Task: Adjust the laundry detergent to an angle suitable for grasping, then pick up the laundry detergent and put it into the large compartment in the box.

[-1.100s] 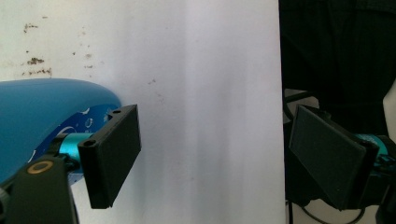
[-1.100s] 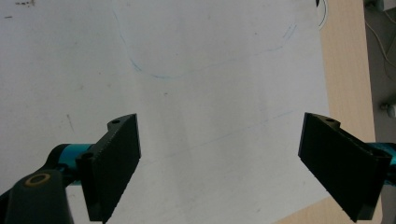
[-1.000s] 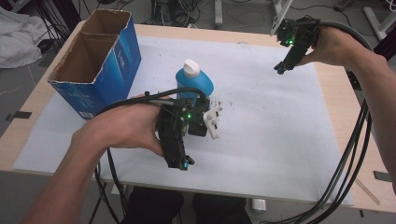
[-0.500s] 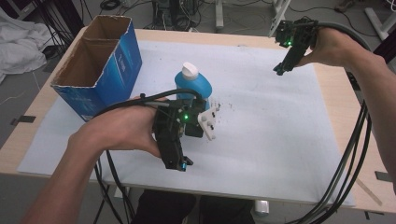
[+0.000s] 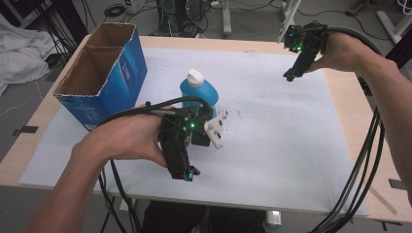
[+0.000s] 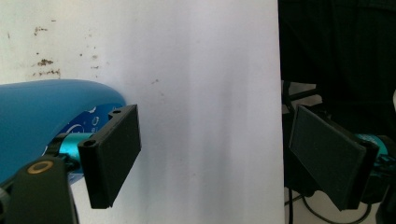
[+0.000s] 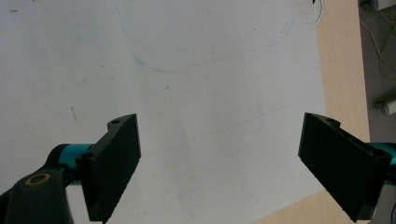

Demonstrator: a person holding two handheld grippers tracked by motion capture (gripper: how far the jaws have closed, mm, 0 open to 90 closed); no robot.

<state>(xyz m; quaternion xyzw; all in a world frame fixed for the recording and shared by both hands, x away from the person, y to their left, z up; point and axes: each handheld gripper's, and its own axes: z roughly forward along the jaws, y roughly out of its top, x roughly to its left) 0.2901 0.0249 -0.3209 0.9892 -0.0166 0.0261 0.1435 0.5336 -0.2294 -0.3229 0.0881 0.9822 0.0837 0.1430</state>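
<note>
In the left gripper view, the jaws of the left gripper (image 6: 215,158) are spread wide, with nothing gripped between them; bare white sheet (image 6: 201,70) and the table's near edge are seen through the gap. The blue bottle (image 6: 42,116) lies just beside the outer face of one jaw; whether it is touched cannot be told.

In the right gripper view, the jaws of the right gripper (image 7: 219,163) are likewise held wide apart and empty, above the white sheet, on which a faint blue pen line is drawn.

From the high view, the blue bottle (image 5: 198,91) is seen near the middle of the sheet, topped by a white cap (image 5: 195,77). The left gripper (image 5: 182,167) is held low in the left hand (image 5: 124,143), just in front of the bottle, on the person's side. The right gripper (image 5: 288,76) is held in the right hand (image 5: 342,51), well apart from the bottle, beyond it and to its right, near the far edge of the wooden table (image 5: 347,104). An open blue cardboard box (image 5: 99,73) stands to the left of the bottle, near it. Black cables (image 5: 359,165) hang off the table's near edge, to the right of the bottle.
</note>
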